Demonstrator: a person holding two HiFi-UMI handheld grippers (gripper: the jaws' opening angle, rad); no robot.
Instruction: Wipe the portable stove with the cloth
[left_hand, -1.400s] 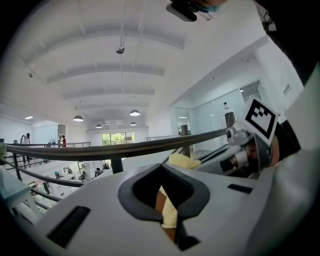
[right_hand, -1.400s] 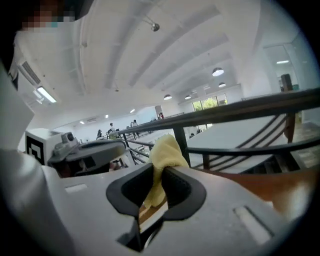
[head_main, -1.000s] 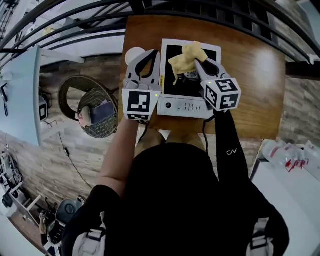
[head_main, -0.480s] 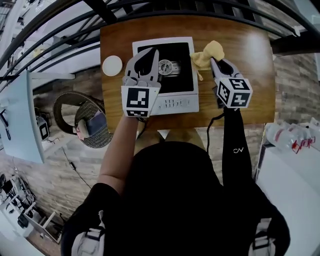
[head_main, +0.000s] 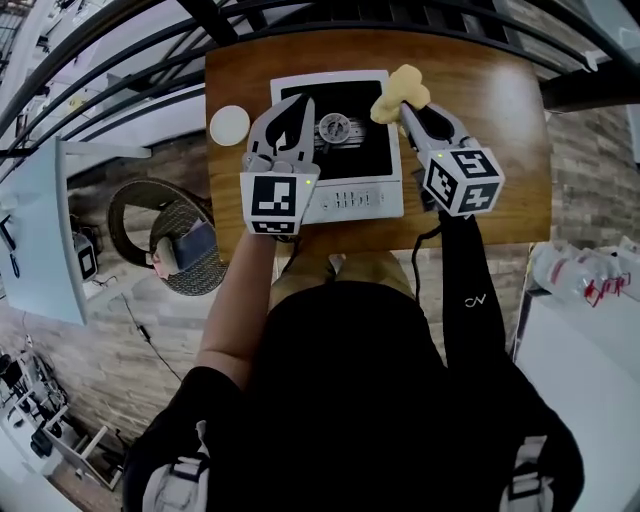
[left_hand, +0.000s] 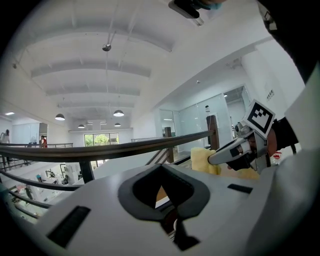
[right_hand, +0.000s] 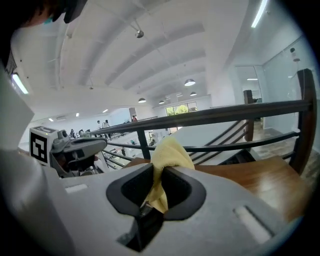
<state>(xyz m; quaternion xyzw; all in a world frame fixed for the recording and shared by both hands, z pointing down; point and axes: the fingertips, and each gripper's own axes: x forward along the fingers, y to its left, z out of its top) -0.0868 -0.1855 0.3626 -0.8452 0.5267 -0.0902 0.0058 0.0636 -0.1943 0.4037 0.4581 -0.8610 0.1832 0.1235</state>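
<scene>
A person stands at a brown wooden table (head_main: 490, 95) and holds a grey two-finger gripper in each hand, seen from above. A white portable stove with a black glass top (head_main: 372, 152) sits on the far middle of the table, its control strip facing the person and a round metal burner (head_main: 333, 127) at its centre.

The right gripper (head_main: 408, 108) reaches over the stove's far right corner. Its fingers are pressed together on a crumpled yellow cloth (head_main: 401, 88), which bunches up beyond the fingertips above that corner. In the right gripper view, the cloth fills the gap between the dark finger pads and hangs down inside them.

The left gripper (head_main: 303, 103) lies over the left part of the stove, just beside the burner. Its fingers are closed tip to tip with nothing held between them. Whether it touches the stove cannot be told.

A small round white disc (head_main: 230, 125) lies on the table to the left of the stove, apart from it. A dark metal railing (head_main: 400, 20) runs along the far side of the table.
</scene>
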